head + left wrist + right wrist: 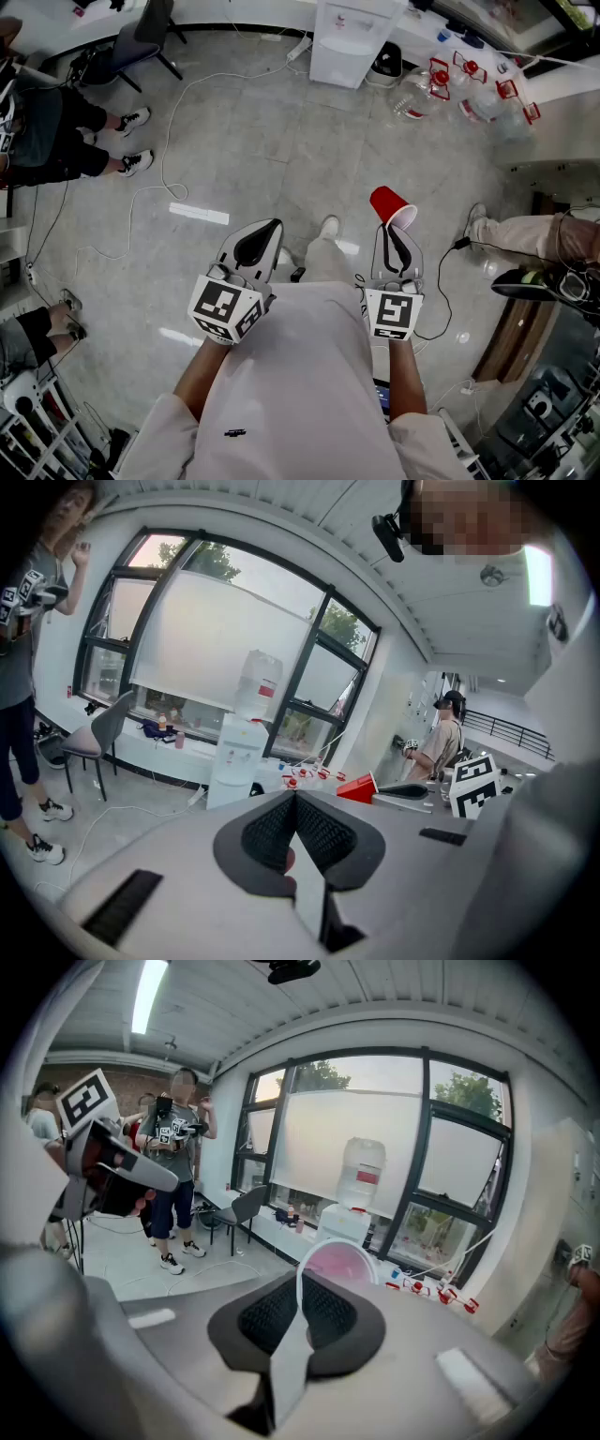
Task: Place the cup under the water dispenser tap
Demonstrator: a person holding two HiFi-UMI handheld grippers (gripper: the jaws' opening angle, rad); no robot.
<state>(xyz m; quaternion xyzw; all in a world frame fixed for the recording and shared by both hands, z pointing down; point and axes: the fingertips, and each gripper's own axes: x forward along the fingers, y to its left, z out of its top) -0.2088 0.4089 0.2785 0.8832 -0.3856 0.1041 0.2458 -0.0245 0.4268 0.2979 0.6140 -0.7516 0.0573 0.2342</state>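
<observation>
My right gripper is shut on the rim of a red plastic cup, which it holds out in front of me above the floor. In the right gripper view the cup's white rim and pink inside stand just past the jaws. The white water dispenser, with a bottle on top, stands far ahead by the window wall; it also shows as the dispenser and the dispenser. My left gripper is shut and empty, level with the right one and to its left. The tap is too small to make out.
Several empty water bottles with red handles lie right of the dispenser. A white cable runs over the grey floor. Seated people's legs and a chair are at the left, another person's leg at the right.
</observation>
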